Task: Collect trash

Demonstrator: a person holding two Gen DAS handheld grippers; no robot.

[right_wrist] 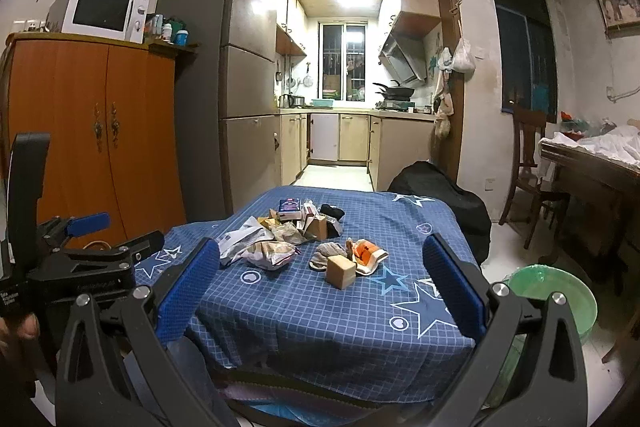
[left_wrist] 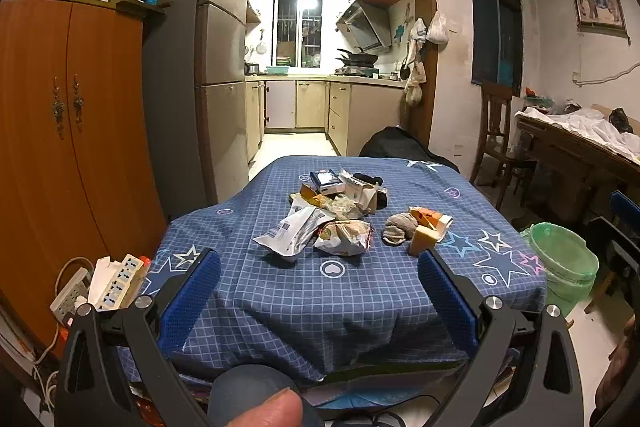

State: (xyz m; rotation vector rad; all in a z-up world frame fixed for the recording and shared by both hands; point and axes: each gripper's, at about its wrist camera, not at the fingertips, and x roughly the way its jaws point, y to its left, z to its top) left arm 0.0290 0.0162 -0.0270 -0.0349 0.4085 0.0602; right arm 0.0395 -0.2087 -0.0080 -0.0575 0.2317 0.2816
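Blue-checked worktop (left_wrist: 280, 291) w/ wrapper pile (left_wrist: 340, 211) untouched; left gripper (left_wrist: 320, 259) & right gripper (right_wrist: 322, 259) fingers released, empty. Next, likely: reach in, pinch wrapper, carry to green-lined bin (left_wrist: 564, 259).

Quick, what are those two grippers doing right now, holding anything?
Left gripper: open, holding nothing.
Right gripper: open, holding nothing.
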